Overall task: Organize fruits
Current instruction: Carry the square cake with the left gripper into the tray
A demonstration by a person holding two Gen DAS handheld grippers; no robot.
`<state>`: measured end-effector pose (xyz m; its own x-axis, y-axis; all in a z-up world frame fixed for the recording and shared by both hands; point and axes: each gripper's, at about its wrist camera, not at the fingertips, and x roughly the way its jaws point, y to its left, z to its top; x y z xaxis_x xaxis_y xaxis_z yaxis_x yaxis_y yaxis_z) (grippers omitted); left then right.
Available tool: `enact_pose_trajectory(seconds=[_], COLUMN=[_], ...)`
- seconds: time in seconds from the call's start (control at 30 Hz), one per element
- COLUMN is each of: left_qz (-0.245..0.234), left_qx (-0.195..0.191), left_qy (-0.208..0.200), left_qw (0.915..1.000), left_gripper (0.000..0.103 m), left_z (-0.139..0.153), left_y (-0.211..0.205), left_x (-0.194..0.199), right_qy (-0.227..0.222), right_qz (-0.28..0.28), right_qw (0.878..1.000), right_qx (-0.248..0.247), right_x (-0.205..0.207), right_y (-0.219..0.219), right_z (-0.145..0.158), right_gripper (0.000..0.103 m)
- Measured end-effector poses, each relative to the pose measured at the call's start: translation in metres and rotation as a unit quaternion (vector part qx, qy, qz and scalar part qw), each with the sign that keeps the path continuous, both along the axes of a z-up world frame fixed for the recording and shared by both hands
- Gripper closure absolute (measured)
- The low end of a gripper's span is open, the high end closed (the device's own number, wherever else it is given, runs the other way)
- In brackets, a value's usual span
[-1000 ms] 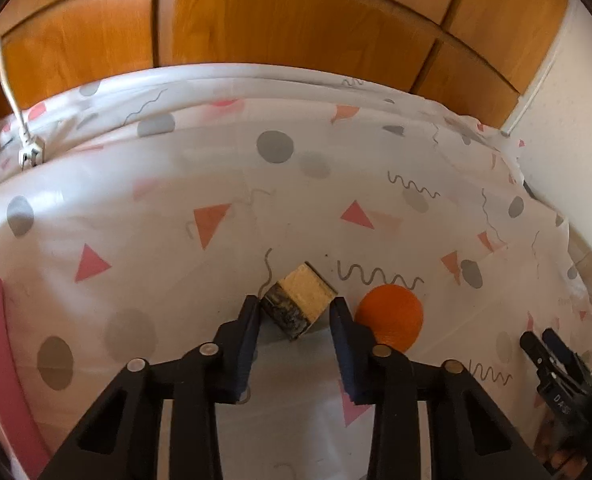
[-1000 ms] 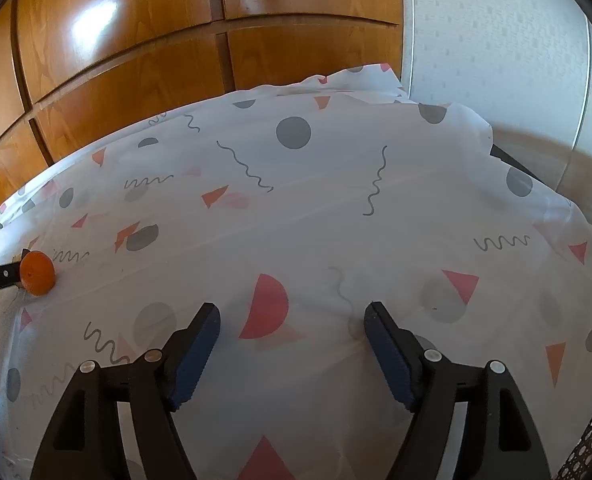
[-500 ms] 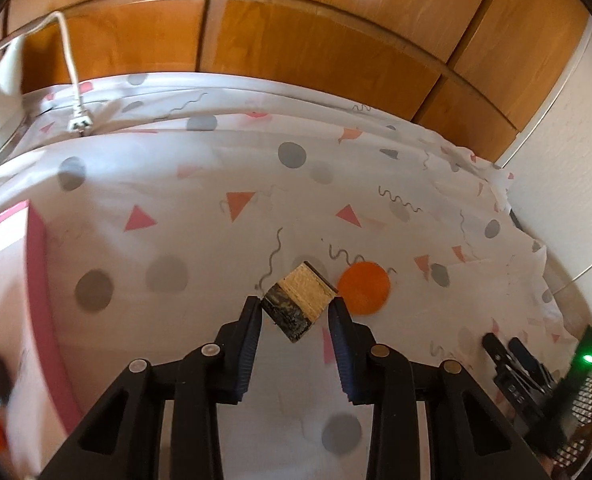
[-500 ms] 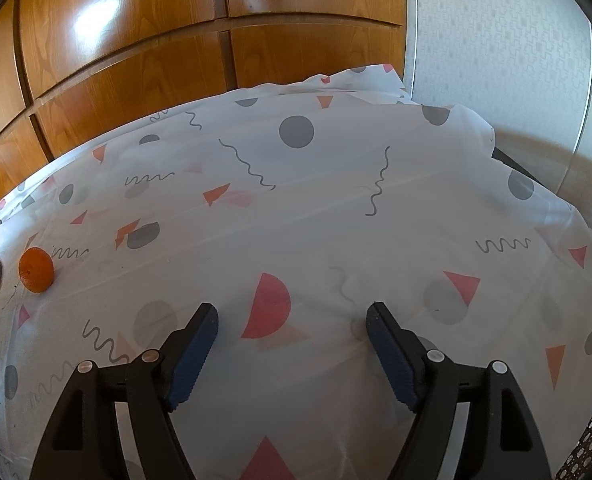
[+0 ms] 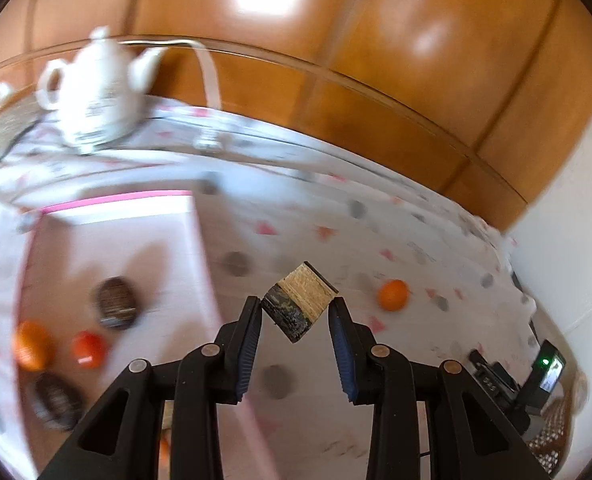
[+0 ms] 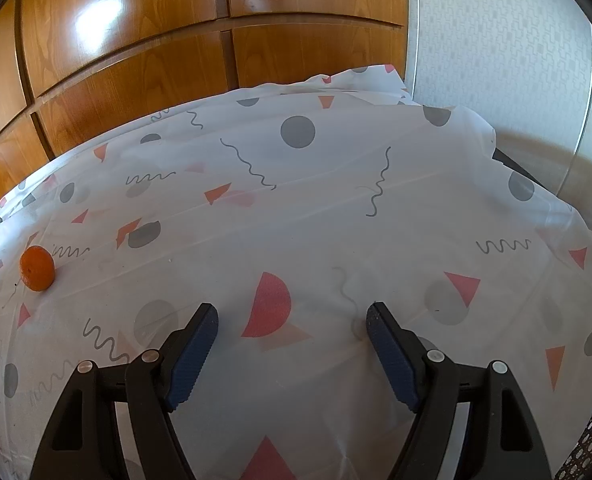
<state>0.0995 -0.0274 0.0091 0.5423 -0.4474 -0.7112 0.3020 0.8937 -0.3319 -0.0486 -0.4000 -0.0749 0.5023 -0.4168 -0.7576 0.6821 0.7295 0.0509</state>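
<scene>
Left claw (image 5: 296, 312) w/ block (image 5: 299, 303) now probably over pink tray (image 5: 200, 248).

White teapot (image 5: 96, 92) on patterned tablecloth (image 6: 335, 208), wooden cabinet doors (image 6: 176, 40) behind, white wall (image 6: 495, 40)

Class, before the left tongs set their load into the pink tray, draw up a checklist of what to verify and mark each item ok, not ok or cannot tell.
1. Left tongs grip the block by its corners: ok.
2. Block hangs square: not ok, tilted.
3. Pink tray in view: ok.
4. Bare tray floor to set down on: ok, beyond the dark fruit.
5. Block over the tray: cannot tell, view blurred.
6. Right tongs open over the cloth, away from the orange: ok.
</scene>
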Motion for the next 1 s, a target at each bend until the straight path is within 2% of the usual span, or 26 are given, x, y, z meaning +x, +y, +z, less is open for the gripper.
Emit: enact_pose_trajectory(seconds=[0.17, 0.37, 0.77, 0.9, 1.0], left_qz=[0.067, 0.106, 0.092, 0.095, 0.096], left_qx=[0.001, 0.014, 0.024, 0.015, 0.015], left_qy=[0.018, 0.037, 0.06, 0.061, 0.051], left_qw=[0.9976, 0.9936, 0.9936, 0.9935, 0.994], left_gripper=[0.068, 0.068, 0.068, 0.056, 0.055], left_z=[-0.013, -0.037, -0.065, -0.065, -0.061], left_y=[0.056, 0.089, 0.08, 0.082, 0.083], left_x=[0.002, 0.006, 0.006, 0.004, -0.001], right_qy=[0.002, 0.005, 0.011, 0.011, 0.012], right_qz=[0.002, 0.004, 0.008, 0.01, 0.01], right_qw=[1.0, 1.0, 1.0, 1.0, 1.0], right_qx=[-0.002, -0.004, -0.009, -0.01, -0.011], right_x=[0.001, 0.001, 0.001, 0.0, 0.0], right_y=[0.001, 0.001, 0.001, 0.002, 0.002], right_z=[0.0, 0.001, 0.001, 0.001, 0.001], right_gripper=[0.024, 0.024, 0.024, 0.024, 0.024])
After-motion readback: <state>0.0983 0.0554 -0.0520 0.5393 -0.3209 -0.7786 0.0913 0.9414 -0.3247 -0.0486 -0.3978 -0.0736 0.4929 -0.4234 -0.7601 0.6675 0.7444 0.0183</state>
